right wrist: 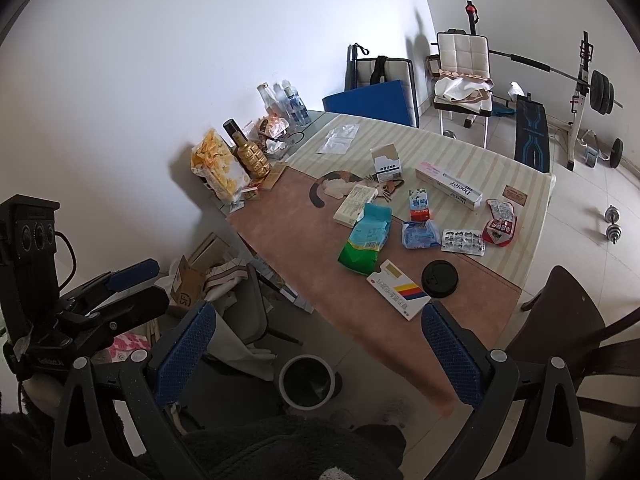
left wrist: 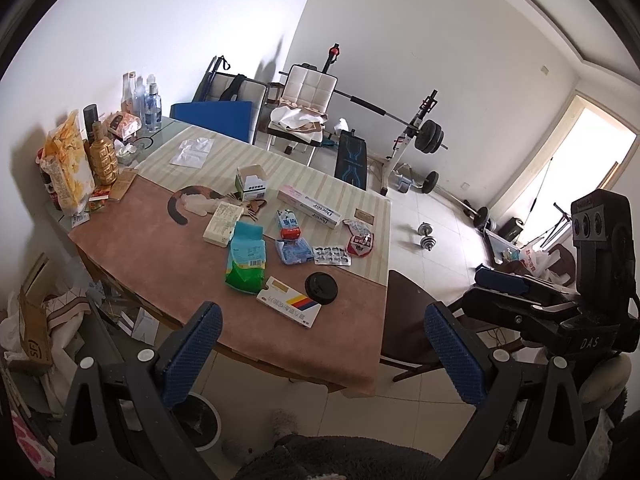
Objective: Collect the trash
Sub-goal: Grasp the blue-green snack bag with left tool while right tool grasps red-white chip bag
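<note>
Trash lies scattered on the table (left wrist: 168, 264): a green and blue bag (left wrist: 245, 258), a white medicine box with coloured stripes (left wrist: 289, 301), a black lid (left wrist: 321, 288), a blister pack (left wrist: 331, 255), a red wrapper (left wrist: 360, 242), a long toothpaste box (left wrist: 310, 206). The same items show in the right wrist view, with the striped box (right wrist: 398, 290) and black lid (right wrist: 439, 279) nearest. A round waste bin (right wrist: 306, 380) stands on the floor below the table's near edge. My left gripper (left wrist: 324, 356) is open and empty, short of the table. My right gripper (right wrist: 316, 354) is open and empty above the bin.
Bottles (left wrist: 142, 100), a snack bag (left wrist: 66, 160) and a gold bottle (left wrist: 102, 156) stand at the table's far left. A dark chair (right wrist: 560, 320) is at the right. Cardboard and cloth clutter (right wrist: 200, 280) lies on the floor left. Gym equipment (left wrist: 420, 132) stands behind.
</note>
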Tool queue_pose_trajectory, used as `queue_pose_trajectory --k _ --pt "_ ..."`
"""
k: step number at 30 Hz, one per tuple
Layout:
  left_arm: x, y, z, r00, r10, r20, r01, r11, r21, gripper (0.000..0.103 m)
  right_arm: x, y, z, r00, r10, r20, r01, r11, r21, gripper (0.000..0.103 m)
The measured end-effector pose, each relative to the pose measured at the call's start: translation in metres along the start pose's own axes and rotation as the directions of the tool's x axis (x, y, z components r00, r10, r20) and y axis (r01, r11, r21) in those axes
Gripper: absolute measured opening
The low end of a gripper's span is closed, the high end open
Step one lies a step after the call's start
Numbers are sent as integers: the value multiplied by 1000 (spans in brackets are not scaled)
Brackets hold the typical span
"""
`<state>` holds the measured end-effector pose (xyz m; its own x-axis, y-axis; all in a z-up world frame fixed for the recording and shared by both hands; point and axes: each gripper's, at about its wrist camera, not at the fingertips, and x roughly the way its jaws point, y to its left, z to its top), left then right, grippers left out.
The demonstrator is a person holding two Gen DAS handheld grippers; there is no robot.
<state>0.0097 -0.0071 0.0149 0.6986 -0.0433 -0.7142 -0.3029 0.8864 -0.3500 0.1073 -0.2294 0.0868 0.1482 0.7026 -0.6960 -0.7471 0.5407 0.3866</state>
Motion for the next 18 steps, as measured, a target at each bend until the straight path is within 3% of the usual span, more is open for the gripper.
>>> queue_pose_trajectory --k 3,5,8,11,15,18 --pt "9 5 -1 1000 20 -11 -20 1000 15 103 2 3 1 1000 -11 4 11 1000 23 103" --pt "23 10 1 994 107 -17 -106 994 39 103 6 -1 1 999 -32 12 31 997 66 103" --pt "56 20 8 962 272 -15 -270 959 84 103 23 -21 4 994 -109 14 105 980 168 103" --pt "111 42 19 914 400 -71 -392 914 105 103 50 -57 9 985 -169 -12 166 946 277 103" --pt "187 79 32 878 441 -187 -429 897 103 103 105 -125 24 963 -253 -91 269 878 396 103" --pt "253 104 44 855 439 -276 -432 897 87 103 154 -185 43 926 -339 -164 377 825 422 103"
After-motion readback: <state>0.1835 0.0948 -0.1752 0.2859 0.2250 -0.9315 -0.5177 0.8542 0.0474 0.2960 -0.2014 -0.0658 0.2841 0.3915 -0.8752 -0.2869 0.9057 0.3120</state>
